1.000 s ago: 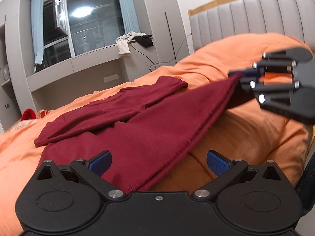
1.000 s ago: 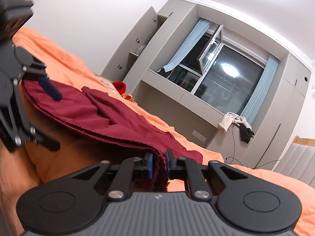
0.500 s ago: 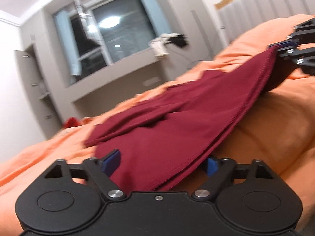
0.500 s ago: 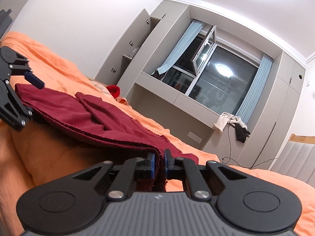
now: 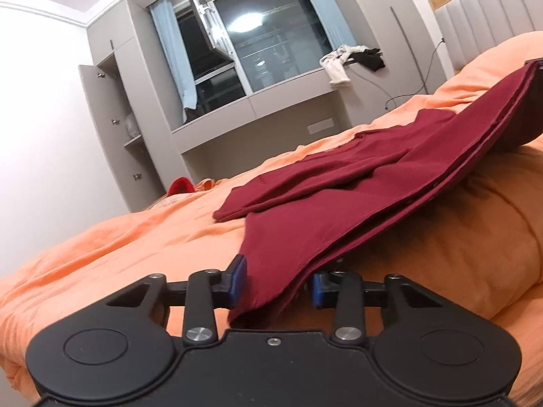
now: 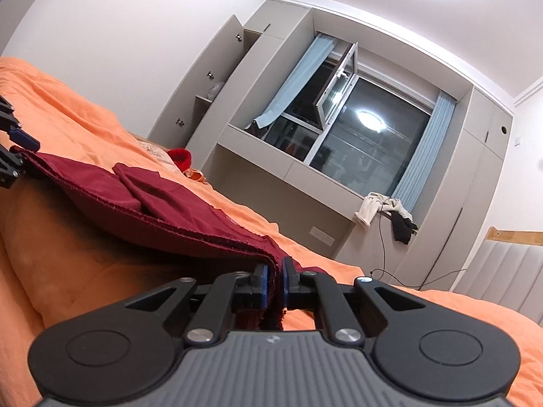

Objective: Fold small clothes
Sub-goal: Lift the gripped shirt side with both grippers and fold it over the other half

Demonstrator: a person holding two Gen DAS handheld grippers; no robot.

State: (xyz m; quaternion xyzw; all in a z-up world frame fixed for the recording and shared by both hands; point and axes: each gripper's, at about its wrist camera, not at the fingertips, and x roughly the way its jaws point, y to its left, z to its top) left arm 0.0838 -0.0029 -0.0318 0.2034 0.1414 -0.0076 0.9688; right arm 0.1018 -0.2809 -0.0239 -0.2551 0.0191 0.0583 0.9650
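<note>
My right tool (image 6: 275, 283) is clenched on the hem of the maroon garment (image 6: 163, 203): its two blue pads are pressed nearly together with several layers of cloth bunched between them, and a frayed tuft hangs below the pads. My left tool (image 5: 276, 281) has its blue pads set apart on either side of the opposite corner of the same hem; the cloth passes between them and touches the left pad, but a gap shows at the right pad, so it is not pinching yet.

Between the two tools the garment's edge is lifted off the orange bed cover (image 5: 118, 237) and stretched into a taut line, with the stacked layers showing as thin parallel edges and a shadow beneath. Farther out the rest of the cloth lies on the bed, smooth and dark red, with one sleeve folded across the body toward the left in the left wrist view. In the right wrist view the left tool shows at the far left edge beside the raised corner.

Beyond the bed stand a grey window seat (image 5: 258, 112) with a light cloth (image 5: 336, 64) draped on it, and a padded headboard (image 5: 488, 17).
</note>
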